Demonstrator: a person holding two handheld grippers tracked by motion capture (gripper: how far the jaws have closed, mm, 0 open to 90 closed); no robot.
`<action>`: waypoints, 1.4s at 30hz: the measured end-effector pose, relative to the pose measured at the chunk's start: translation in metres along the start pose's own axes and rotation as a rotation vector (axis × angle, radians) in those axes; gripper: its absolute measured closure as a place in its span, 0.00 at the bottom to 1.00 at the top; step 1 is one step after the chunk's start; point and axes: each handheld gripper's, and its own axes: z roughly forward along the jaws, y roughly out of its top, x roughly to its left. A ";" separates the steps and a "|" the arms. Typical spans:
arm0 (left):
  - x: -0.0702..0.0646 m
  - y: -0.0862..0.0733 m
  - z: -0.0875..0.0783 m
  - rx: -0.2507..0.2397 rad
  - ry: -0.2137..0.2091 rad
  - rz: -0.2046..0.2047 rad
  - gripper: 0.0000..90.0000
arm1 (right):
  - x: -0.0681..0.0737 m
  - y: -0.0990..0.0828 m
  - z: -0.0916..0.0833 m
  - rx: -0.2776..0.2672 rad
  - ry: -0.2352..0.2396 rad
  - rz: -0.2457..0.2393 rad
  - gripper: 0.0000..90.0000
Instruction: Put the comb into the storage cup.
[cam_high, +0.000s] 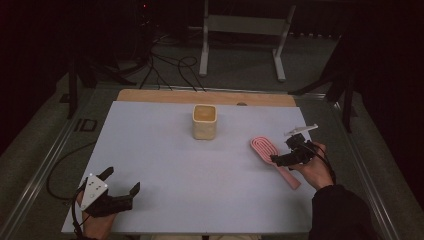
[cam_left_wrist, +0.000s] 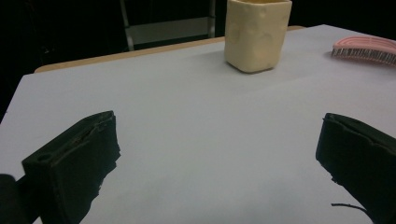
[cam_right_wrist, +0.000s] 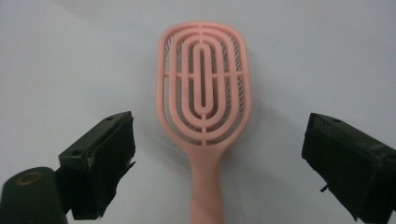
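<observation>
The hairbrush (cam_right_wrist: 204, 112) is laid flat on the table (cam_high: 165, 165) directly under the right gripper (cam_high: 291, 150), between its spread jaws, handle toward the hand. The cup (cam_high: 204, 121) is stood ahead of the left gripper (cam_high: 118, 186), well apart, with the hairbrush to the cup's right.

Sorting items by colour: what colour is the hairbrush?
Pink; the hairbrush shows best in the right gripper view.

Ahead of the left gripper (cam_high: 121, 182), bare table (cam_high: 165, 165) runs unobstructed up to the cream cup (cam_high: 204, 121). Between the right gripper's (cam_right_wrist: 217, 154) spread jaws lies the pink hairbrush (cam_right_wrist: 205, 107), with open surface either side
</observation>
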 end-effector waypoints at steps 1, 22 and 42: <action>0.000 0.000 0.000 -0.001 -0.001 -0.001 0.00 | 0.000 0.000 0.001 0.010 0.001 0.001 0.10; 0.000 -0.001 0.001 0.007 -0.004 0.002 0.00 | -0.006 -0.002 0.035 0.161 0.043 -0.012 0.10; 0.000 -0.001 0.002 0.014 -0.003 0.003 0.00 | -0.003 -0.006 0.055 0.330 0.090 -0.008 0.60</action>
